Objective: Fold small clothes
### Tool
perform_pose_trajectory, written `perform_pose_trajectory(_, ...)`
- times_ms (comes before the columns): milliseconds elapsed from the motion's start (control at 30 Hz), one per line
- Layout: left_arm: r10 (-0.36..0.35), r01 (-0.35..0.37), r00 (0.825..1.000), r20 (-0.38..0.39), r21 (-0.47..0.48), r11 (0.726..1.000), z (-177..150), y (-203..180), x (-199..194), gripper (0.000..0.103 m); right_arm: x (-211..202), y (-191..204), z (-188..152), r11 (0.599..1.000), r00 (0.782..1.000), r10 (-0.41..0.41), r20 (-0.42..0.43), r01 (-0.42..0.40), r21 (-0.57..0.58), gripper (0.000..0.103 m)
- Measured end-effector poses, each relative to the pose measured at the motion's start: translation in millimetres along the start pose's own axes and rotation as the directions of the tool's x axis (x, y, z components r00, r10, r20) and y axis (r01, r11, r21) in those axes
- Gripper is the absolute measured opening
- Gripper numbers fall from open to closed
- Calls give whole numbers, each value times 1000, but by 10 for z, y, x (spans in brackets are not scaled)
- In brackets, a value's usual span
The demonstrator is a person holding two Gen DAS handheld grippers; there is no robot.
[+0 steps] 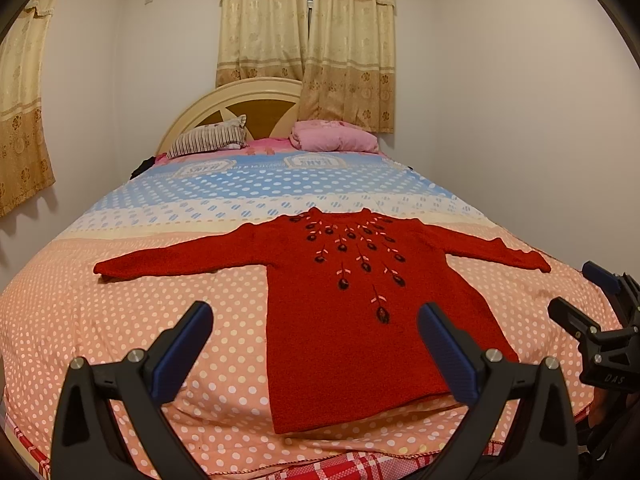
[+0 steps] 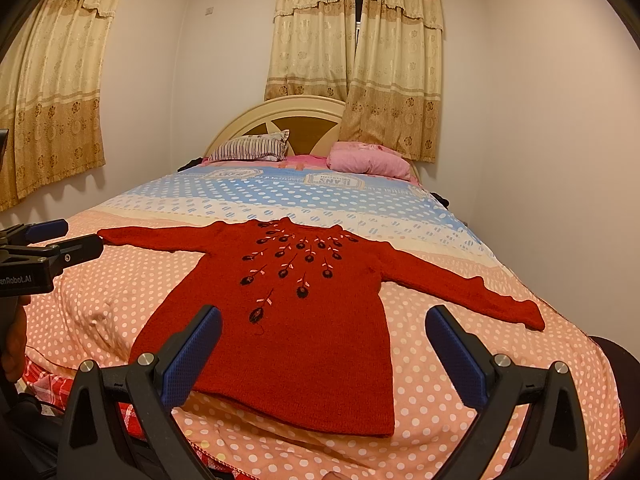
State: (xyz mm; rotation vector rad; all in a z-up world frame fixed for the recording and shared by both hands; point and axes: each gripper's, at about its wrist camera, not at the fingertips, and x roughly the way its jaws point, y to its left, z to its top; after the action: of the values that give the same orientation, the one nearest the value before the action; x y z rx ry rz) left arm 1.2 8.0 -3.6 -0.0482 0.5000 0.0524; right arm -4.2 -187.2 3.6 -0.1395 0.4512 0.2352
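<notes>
The left hand-held gripper (image 1: 314, 354) and the right hand-held gripper (image 2: 322, 356) both hang just above the near edge of the bed (image 1: 120, 320), fingers spread wide and holding nothing, likely so they are ready to grab. The red sweater (image 1: 352, 320) lies flat on the dotted bedspread (image 2: 460, 380), front side up. Its sleeves stick out to both sides, so it looks ready for a first fold.

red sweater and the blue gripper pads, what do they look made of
Red sweater: looks like knitted yarn, matte and nubbly, with stitched dark flower motifs on the chest; the exact fibre cannot be told. Blue pads on the left gripper: probably rubber or soft plastic, matte with a fine grid texture, set on glossy black plastic arms.
</notes>
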Motion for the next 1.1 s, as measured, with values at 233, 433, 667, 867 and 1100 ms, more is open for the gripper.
perform_pose_trajectory(233,1,-1,1000,-5,-4,1000,-9,11,16,103,7,12,-29,1000,1000,0,-4,0,-2,102)
perform_pose_trajectory(433,1,-1,1000,-6,-4,1000,-17,2,22,103,8,12,-30,1000,1000,0,-5,0,-2,102)
perform_pose_trajectory(667,2,-2,1000,-6,-5,1000,-21,7,22,103,23,28,-49,1000,1000,0,-9,0,-3,102)
perform_pose_trajectory(867,3,-3,1000,-14,-8,1000,-32,33,47,103,28,31,-63,1000,1000,3,-13,-3,-4,102)
perform_pose_trajectory(1100,9,-10,1000,-26,-13,1000,-43,76,109,103,83,5,-83,1000,999,5,-32,-6,-5,102)
